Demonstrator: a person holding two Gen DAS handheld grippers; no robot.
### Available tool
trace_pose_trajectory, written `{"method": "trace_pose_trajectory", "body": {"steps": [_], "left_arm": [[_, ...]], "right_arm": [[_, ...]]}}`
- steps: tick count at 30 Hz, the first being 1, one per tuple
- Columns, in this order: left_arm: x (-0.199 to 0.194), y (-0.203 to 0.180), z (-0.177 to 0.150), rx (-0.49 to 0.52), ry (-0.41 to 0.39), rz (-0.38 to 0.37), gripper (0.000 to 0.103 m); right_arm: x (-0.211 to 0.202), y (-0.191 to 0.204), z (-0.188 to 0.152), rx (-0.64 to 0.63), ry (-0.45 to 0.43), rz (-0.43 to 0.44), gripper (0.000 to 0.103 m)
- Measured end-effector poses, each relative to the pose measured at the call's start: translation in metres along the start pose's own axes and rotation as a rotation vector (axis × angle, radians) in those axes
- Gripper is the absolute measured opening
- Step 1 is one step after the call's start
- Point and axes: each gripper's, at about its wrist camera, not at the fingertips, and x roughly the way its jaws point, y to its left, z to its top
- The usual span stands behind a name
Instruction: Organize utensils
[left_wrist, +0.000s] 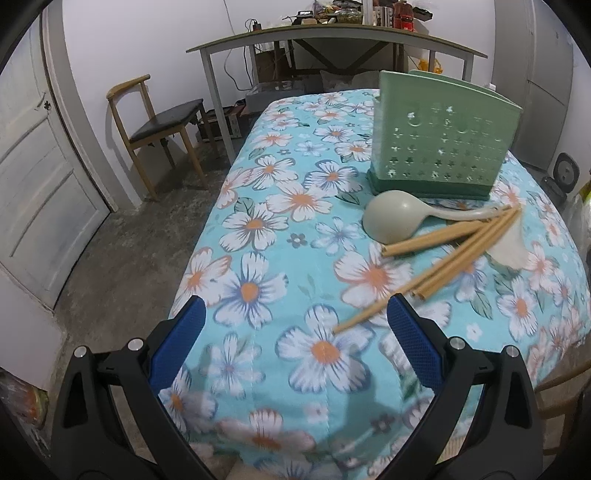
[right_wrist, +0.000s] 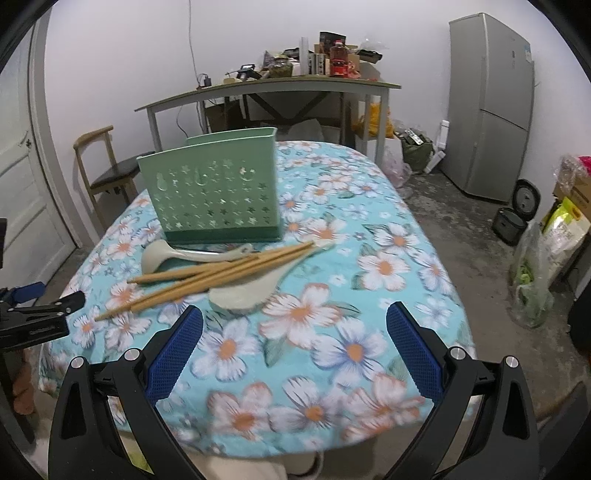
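Observation:
A green perforated utensil holder (left_wrist: 443, 136) (right_wrist: 218, 192) stands upright on the floral tablecloth (left_wrist: 295, 266) (right_wrist: 332, 332). In front of it lie several wooden chopsticks (left_wrist: 450, 254) (right_wrist: 207, 280), a pale ladle (left_wrist: 391, 219) (right_wrist: 166, 254) and a pale rice paddle (left_wrist: 508, 247) (right_wrist: 243, 293), all overlapping. My left gripper (left_wrist: 295, 310) hovers open above the table's near left part, just short of the chopstick tips. My right gripper (right_wrist: 295, 314) is open with nothing between its fingers, near the paddle's blade. The left gripper's tip (right_wrist: 33, 306) shows at the right wrist view's left edge.
A wooden chair (left_wrist: 159, 125) (right_wrist: 107, 173) stands left of the table, beside a door (left_wrist: 37, 184). Behind is a cluttered desk (left_wrist: 332, 37) (right_wrist: 266, 88). A fridge (right_wrist: 491, 107), a rice cooker (right_wrist: 513, 221) and bags (right_wrist: 546, 266) sit on the floor at right.

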Motion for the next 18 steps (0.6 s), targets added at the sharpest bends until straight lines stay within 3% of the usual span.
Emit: {"method": "trace_pose_trajectory", "body": {"steps": [5, 13, 18], "left_arm": [[0.019, 0.002, 0.015, 0.029, -0.012, -0.063, 0.095], [0.052, 0.004, 0.038, 0.007, 0.026, -0.32, 0.095], [0.071, -0.008, 0.051, 0.021, 0.016, -0.345, 0.095]], "right_arm": [[0.027, 0.018, 0.005, -0.029, -0.002, 0.05, 0.097], [0.065, 0.038, 0.013, -0.041, 0.034, 0.118, 0.097], [0.08, 0.039, 0.015, -0.022, 0.047, 0.138, 0.097]]}}
